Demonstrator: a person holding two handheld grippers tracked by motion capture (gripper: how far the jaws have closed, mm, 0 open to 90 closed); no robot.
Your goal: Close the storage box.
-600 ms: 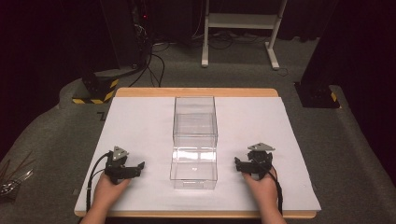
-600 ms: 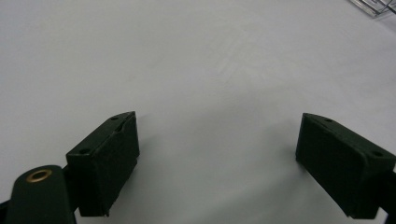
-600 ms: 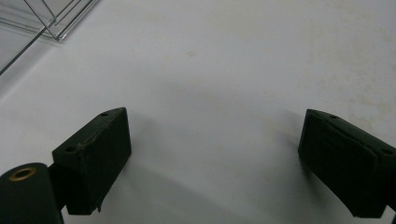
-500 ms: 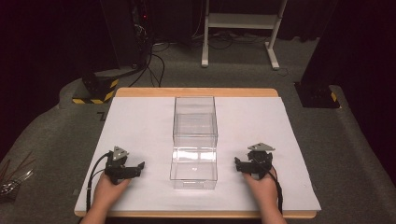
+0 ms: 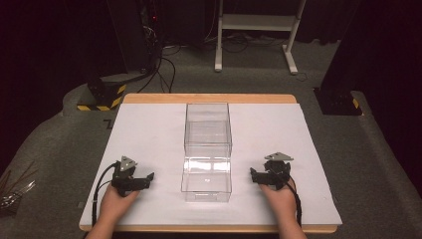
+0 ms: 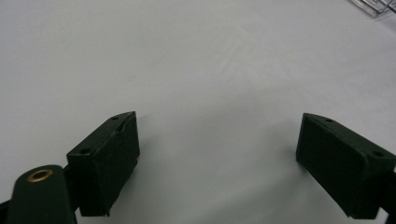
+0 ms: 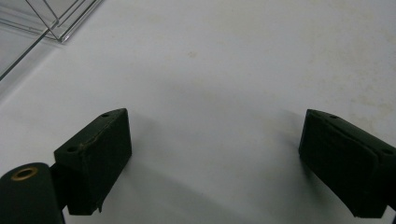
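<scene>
Clear box (image 5: 207, 149): a long see-through container with open top, lying lengthwise down the middle of the table, between the two grippers and touched by neither.
Left gripper (image 5: 141, 180): held in the person's left hand (image 5: 115, 201) near the front left of the table, resting on the white sheet; its jaws stand wide apart with nothing between them, and in the left gripper view (image 6: 217, 154) only bare white surface lies in the gap.
Right gripper (image 5: 259, 177): held in the right hand (image 5: 278, 199) near the front right, also down on the sheet; jaws spread wide and empty, as the right gripper view (image 7: 215, 156) shows.
Aim: both grippers point inward toward the near end of the clear box, each a little apart from its side walls.
Box in the gripper views: a corner of it shows at the top right edge of the left gripper view (image 6: 376, 5) and at the top left of the right gripper view (image 7: 46, 18).
White sheet (image 5: 149, 134): covers nearly the whole top of the wooden table (image 5: 209, 98), whose edge shows along the far side.
Cables: one trails back from each gripper beside the forearm.
Surroundings: grey carpet (image 5: 64, 144) around the table; a white stand (image 5: 256, 22) and dark equipment behind it.
</scene>
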